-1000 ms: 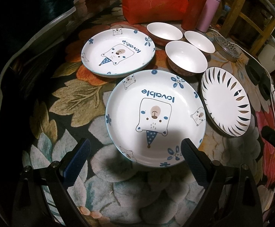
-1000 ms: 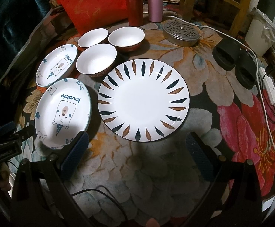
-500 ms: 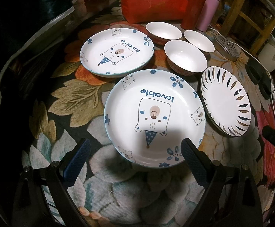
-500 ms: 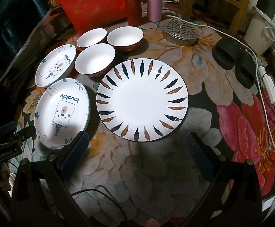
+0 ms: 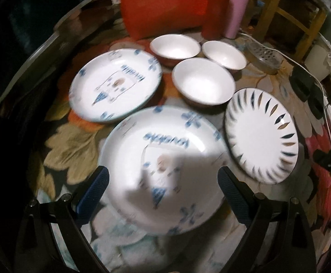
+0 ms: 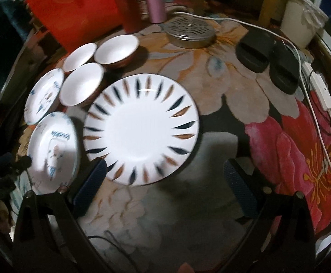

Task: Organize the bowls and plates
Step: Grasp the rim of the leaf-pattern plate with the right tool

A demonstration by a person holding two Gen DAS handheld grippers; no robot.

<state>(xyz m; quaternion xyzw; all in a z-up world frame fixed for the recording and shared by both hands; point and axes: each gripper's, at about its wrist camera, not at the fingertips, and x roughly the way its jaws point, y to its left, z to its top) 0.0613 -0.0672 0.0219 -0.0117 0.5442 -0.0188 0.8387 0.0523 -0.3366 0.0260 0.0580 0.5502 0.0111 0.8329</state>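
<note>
White crockery lies spread over a flower-patterned surface (image 6: pixel 210 104). In the left wrist view the near bear plate (image 5: pixel 165 173) fills the middle, blurred, and sits between the two blue-padded fingers (image 5: pixel 92 191) of the left gripper (image 5: pixel 163 191), which stand wide apart and hold nothing; the plate's near rim lies between the pads, but whether either pad touches it cannot be told. Behind it to the left is the far bear plate (image 5: pixel 115 84), and three bowls (image 5: pixel 203 82) cluster just beside that, close together. The leaf-rimmed plate (image 5: pixel 262 136) shows only at the right of this view, foreshortened.

The right wrist view gives that leaf-rimmed plate (image 6: pixel 141 129) full on, centred ahead of the right gripper (image 6: pixel 165 182), whose fingers (image 6: pixel 240 188) are also spread wide and empty. The left pad overlaps the plate's near rim in the picture; contact is unclear. This view alone shows clearly a round perforated metal lid (image 6: pixel 189 31), a pair of black slippers (image 6: pixel 267 61), and a white cable and power strip (image 6: pixel 320 91) along the right edge. The left gripper appears at its far left as a dark shape (image 6: pixel 3 170) beside the near bear plate (image 6: pixel 54 150).

Both views catch a red bag (image 6: pixel 74 9), a red tumbler and a pink tumbler (image 5: pixel 236 9) at the back. Both grippers point forward and down over the surface.
</note>
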